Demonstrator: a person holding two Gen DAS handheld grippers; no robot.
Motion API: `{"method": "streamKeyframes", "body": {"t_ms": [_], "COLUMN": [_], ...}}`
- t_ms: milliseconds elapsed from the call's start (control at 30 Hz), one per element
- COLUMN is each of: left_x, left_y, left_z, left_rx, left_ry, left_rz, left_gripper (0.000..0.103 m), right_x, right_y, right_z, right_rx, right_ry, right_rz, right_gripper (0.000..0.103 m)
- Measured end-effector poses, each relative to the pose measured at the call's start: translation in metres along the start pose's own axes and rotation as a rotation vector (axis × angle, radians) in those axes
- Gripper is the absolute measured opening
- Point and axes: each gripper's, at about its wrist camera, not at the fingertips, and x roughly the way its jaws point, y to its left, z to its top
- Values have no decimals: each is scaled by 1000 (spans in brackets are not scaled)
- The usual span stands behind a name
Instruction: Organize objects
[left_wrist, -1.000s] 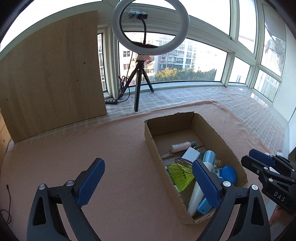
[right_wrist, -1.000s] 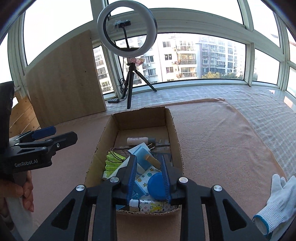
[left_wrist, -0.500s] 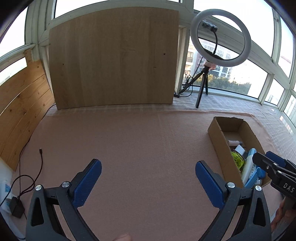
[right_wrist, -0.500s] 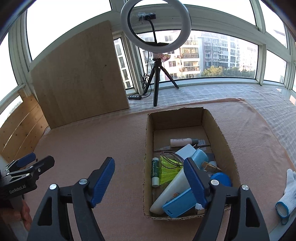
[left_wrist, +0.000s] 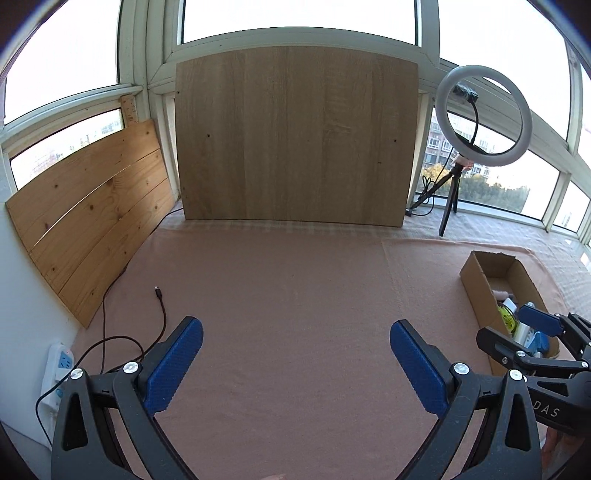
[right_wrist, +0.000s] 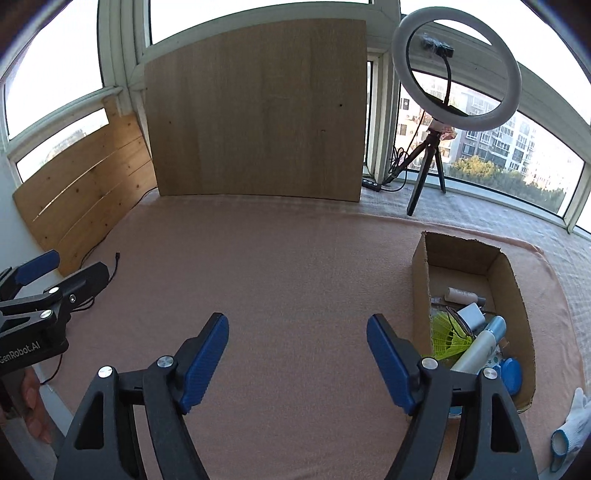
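The cardboard box (right_wrist: 472, 314) is set on the pink cloth (right_wrist: 288, 280), on the right side of both views, and it is filled with small things: a yellow shuttlecock (right_wrist: 448, 338), a white bottle (right_wrist: 463, 294), a pale blue tube (right_wrist: 480, 341) and a blue round lid (right_wrist: 511, 371). What lies under them cannot be told well, because the pile is partly hidden by the near finger.

Compared with one second ago, both cameras are turned away from the box toward the left, and the right gripper (right_wrist: 297, 354), which was nearly pressed together over the box, is now spread wide with nothing between its fingers. The left gripper (left_wrist: 295, 365) is also spread wide and holds nothing. From this it is judged that the last thing is released into the box and the task is close to its end, since no loose object is seen on the cloth.

Around the box, a ring light on a tripod (right_wrist: 454, 74) is placed behind it, a wooden board (right_wrist: 255, 118) is leaned against the window, and a black cable (left_wrist: 160, 314) is laid on the cloth at the left near a power strip (left_wrist: 61, 369). A white glove (right_wrist: 570, 424) is seen at the right edge. Nothing is found in the way of either gripper.
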Motion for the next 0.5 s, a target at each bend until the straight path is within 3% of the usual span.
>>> {"method": "streamKeyframes", "body": {"t_ms": [500], "left_x": [-15], "left_y": [11], "left_z": [0], "left_rx": [-19], "left_ry": [-11], "left_rz": [6], "left_gripper": [103], "right_x": [-9], "right_y": [21], "right_z": [1], "right_rx": [-29], "right_ry": [2], "right_rz": [2], "right_gripper": [75]}}
